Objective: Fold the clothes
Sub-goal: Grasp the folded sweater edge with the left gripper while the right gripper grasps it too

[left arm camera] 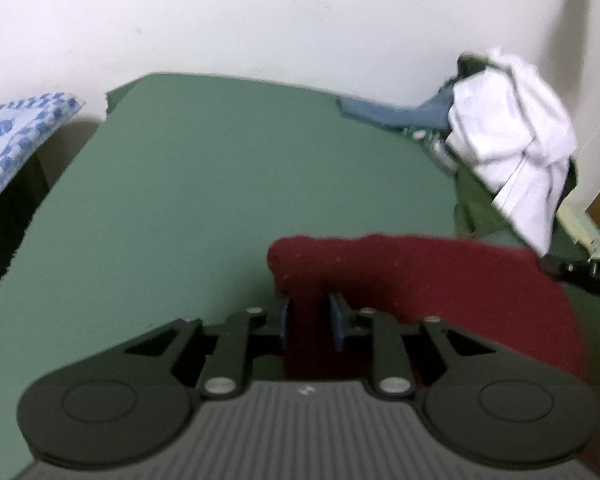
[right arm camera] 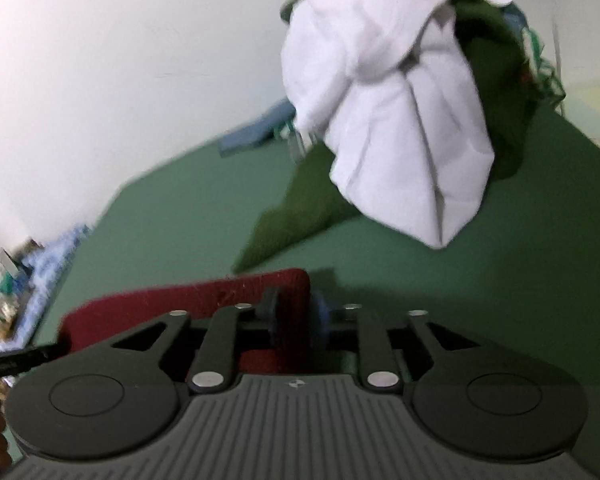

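Mostly blurred; both grippers hide maroon cloth edge.

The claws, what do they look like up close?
Both match. The left claw and right claw each have matte black linkage bars with shiny silver rivets, and small blue pads on the fingers. Two round black discs sit at the sides of each body. Between them lies a grey ribbed plate bearing a tiny pale logo. No cables or sleeves show.
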